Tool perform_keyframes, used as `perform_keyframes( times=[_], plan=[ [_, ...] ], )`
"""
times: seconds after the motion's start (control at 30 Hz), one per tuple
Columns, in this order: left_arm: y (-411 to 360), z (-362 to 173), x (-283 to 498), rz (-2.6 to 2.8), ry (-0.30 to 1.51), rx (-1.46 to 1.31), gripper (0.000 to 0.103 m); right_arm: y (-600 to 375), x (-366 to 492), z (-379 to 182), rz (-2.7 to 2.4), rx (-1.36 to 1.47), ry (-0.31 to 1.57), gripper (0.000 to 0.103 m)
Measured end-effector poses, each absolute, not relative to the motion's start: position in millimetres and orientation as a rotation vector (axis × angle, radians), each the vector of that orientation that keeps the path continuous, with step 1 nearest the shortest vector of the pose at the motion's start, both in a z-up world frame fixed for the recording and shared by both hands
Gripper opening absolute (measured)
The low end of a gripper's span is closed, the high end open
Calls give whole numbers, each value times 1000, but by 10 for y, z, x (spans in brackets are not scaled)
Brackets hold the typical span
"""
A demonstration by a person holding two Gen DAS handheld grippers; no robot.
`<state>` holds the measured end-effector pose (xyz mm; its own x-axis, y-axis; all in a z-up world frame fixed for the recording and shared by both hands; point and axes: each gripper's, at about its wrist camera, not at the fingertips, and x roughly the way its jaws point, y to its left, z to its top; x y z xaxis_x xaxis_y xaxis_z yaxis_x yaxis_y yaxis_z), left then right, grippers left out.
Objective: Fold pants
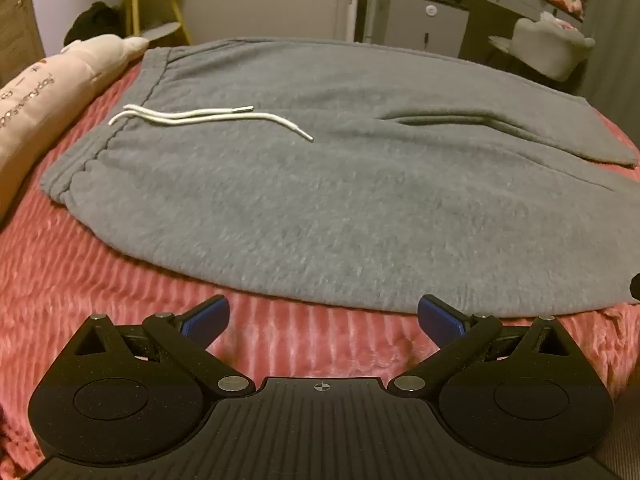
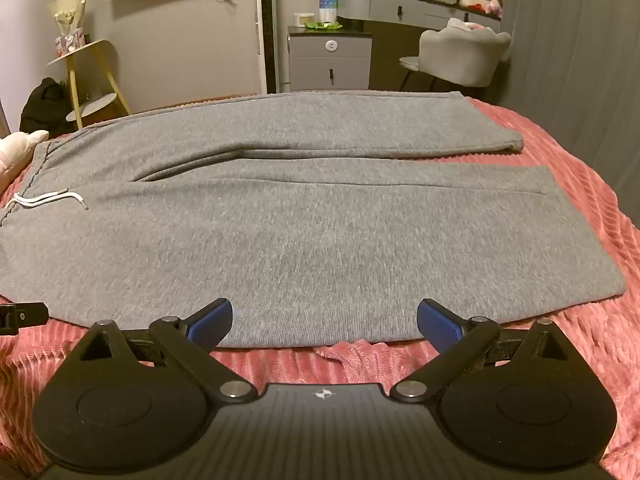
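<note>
Grey sweatpants [image 1: 320, 200] lie flat on a pink ribbed bedspread [image 1: 100, 272], waistband to the left with a white drawstring [image 1: 208, 118] on top. In the right wrist view the pants [image 2: 320, 232] stretch across, both legs side by side running to the right. My left gripper [image 1: 323, 320] is open just short of the near edge of the pants, over the bedspread, nothing between its blue pads. My right gripper [image 2: 325, 322] is open too, its pads at the near edge of the near leg. A black piece of the left gripper [image 2: 20, 316] shows at the left edge.
A pink plush pillow [image 1: 52, 96] lies along the bed's left side beyond the waistband. Past the bed stand a yellow side table [image 2: 88, 76], a grey cabinet [image 2: 330, 62], a grey chair [image 2: 460, 56] and a vanity desk [image 2: 420, 4]. A curtain [image 2: 580, 60] hangs on the right.
</note>
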<state>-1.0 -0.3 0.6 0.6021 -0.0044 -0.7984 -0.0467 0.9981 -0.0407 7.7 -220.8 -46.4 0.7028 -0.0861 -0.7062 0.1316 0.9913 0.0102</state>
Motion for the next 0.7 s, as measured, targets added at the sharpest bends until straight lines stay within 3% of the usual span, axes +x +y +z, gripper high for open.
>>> perform_keyframes(
  times=[0.7],
  plan=[
    [44,-17,-6,27,938,-63,103,-2219,73,-443,-115,72,780,99]
  ],
)
